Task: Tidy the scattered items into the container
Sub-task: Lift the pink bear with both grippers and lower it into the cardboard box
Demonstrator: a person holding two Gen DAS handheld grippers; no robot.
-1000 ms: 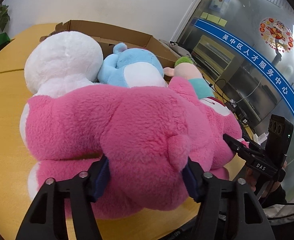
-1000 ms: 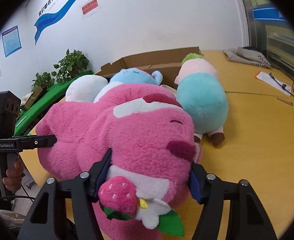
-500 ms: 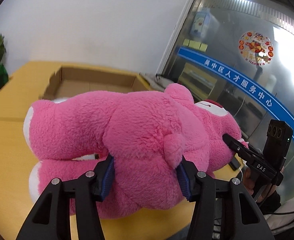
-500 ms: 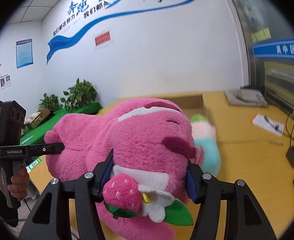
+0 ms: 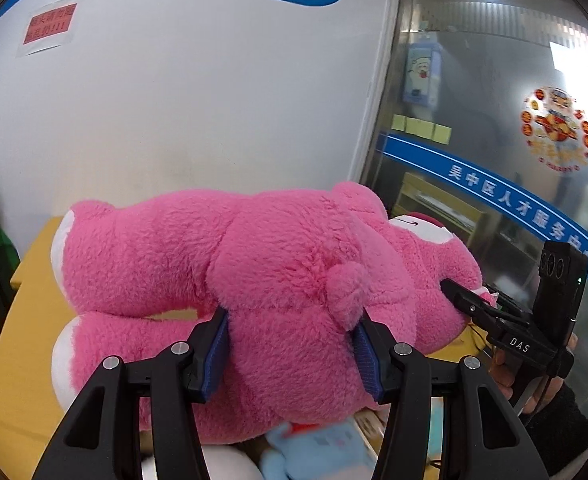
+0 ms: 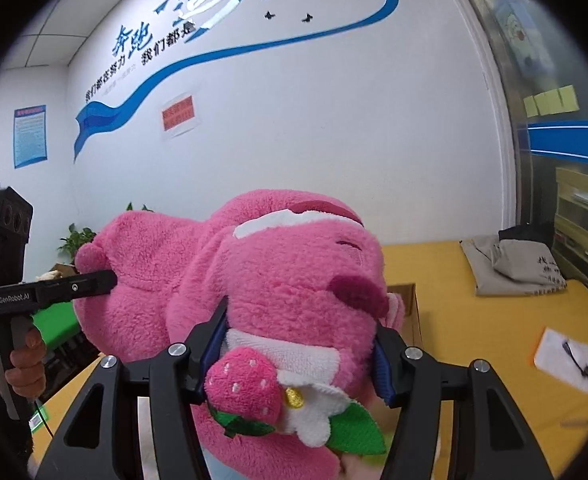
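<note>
pink bear (image 5: 286,280) clamped by both grippers, strawberry collar (image 6: 242,384) only right-view

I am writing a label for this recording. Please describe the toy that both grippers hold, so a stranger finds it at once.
Above the yellow table, both grippers clamp one big plush: the left gripper at its rear, the right gripper at its neck. It is the pink bear. Unlike the small blue plush beneath it, it wears a strawberry at the collar.
</note>
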